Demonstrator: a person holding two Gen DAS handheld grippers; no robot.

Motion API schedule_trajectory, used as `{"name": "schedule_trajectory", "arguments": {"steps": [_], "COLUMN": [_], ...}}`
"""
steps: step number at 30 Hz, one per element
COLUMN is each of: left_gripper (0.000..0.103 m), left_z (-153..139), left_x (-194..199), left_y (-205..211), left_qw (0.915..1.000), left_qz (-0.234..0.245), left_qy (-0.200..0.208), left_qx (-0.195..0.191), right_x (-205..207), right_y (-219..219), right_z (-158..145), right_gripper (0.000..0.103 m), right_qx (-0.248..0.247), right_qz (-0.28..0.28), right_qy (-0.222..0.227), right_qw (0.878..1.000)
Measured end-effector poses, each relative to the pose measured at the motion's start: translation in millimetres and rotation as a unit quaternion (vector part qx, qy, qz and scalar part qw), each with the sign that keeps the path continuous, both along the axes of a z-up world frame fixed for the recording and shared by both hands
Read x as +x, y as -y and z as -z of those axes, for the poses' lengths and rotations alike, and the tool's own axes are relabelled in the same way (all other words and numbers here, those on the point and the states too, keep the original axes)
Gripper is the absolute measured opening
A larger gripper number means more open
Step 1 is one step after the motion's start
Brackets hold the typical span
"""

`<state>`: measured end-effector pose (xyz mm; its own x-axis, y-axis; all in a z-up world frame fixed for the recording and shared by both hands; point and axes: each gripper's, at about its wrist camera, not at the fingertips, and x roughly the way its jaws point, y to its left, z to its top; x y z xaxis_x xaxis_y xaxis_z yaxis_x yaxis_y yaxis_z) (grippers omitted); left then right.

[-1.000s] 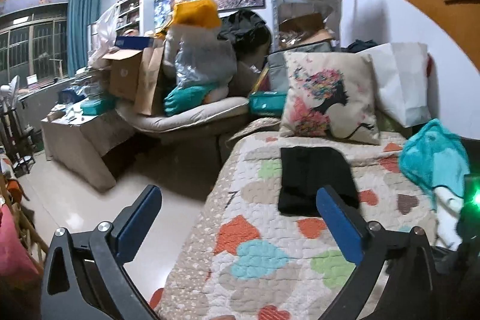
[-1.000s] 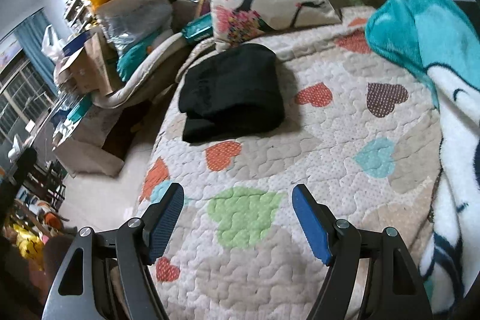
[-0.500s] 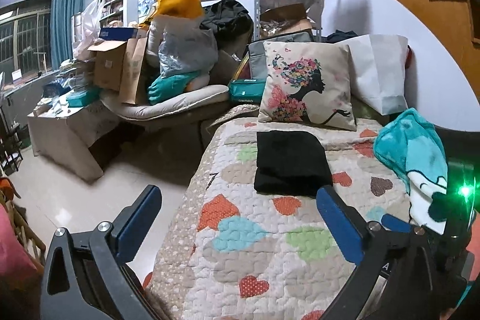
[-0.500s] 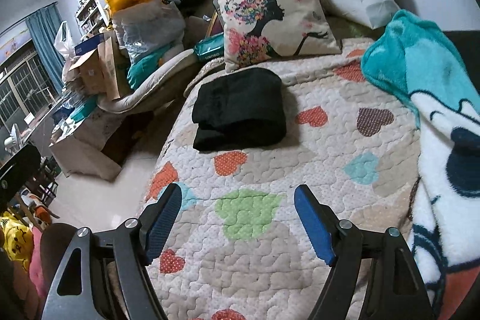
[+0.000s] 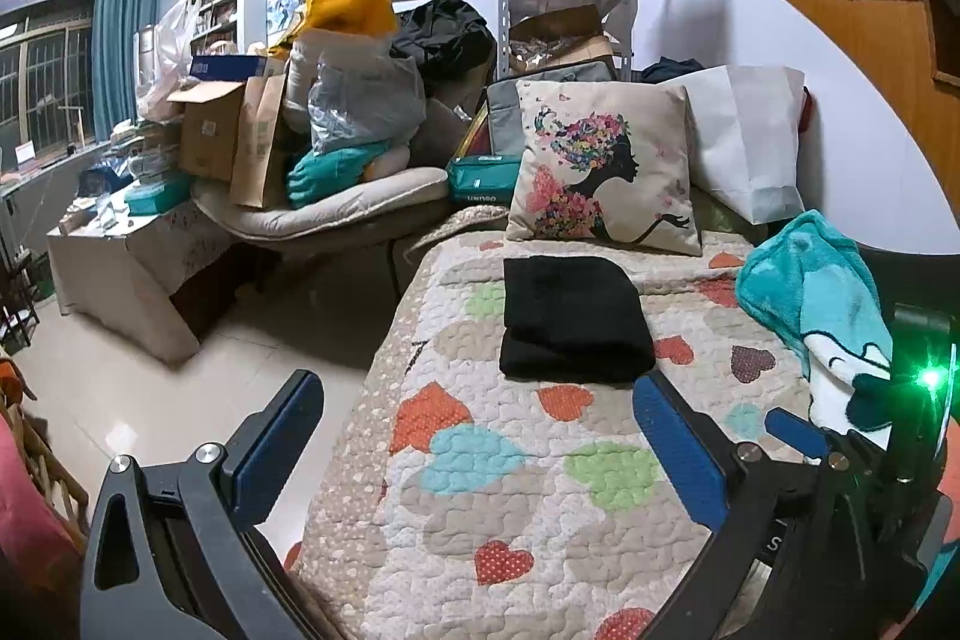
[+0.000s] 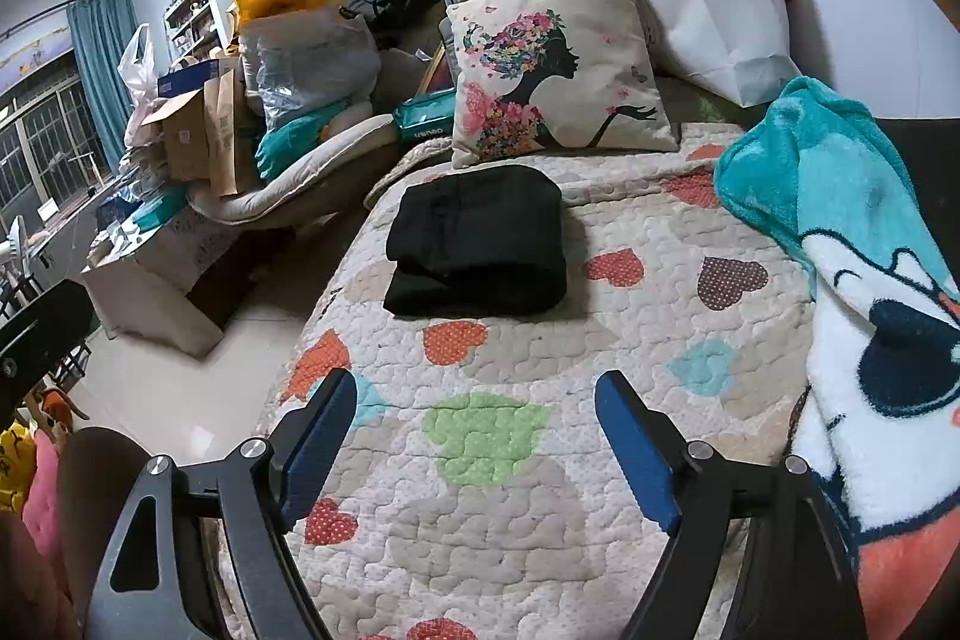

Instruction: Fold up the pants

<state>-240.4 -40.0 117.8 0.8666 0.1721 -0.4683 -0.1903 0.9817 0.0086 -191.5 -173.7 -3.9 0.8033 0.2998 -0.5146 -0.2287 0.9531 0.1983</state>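
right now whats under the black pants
The folded black pants lie on the heart quilt, in front of the pillow. The quilt patch beneath them is covered, so anything there is hidden.

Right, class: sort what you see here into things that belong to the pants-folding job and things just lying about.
Belongs to the job:
black folded pants
left hand-held gripper, open
right hand-held gripper, open

Just lying about:
floral cushion
teal blanket
white paper bag
heart quilt, underneath
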Motion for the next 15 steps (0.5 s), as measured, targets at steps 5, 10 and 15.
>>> {"name": "schedule_trajectory", "arguments": {"steps": [5, 10, 15], "left_gripper": [0.103, 0.103, 0.103], "left_z": [3.1, 5.5, 10.8], "left_x": [2.3, 5.1, 9.4], "left_y": [-1.7, -1.1, -6.7], "left_qw": [0.9999, 0.9999, 0.9997], "left_qz": [0.002, 0.002, 0.0], "left_qy": [-0.009, -0.013, -0.022], "left_qx": [-0.008, -0.001, -0.008], "right_x": [0.1, 1.2, 6.1], "right_y": [0.1, 0.8, 4.2], "right_z": [0.0, 1.1, 7.2], "right_gripper": [0.086, 0.087, 0.087], "right_qx": [0.0, 0.001, 0.008], "right_qz": [0.0, 0.0, 0.005], "right_qy": [0.0, -0.003, -0.016], "right_qw": [1.0, 1.0, 1.0]}}
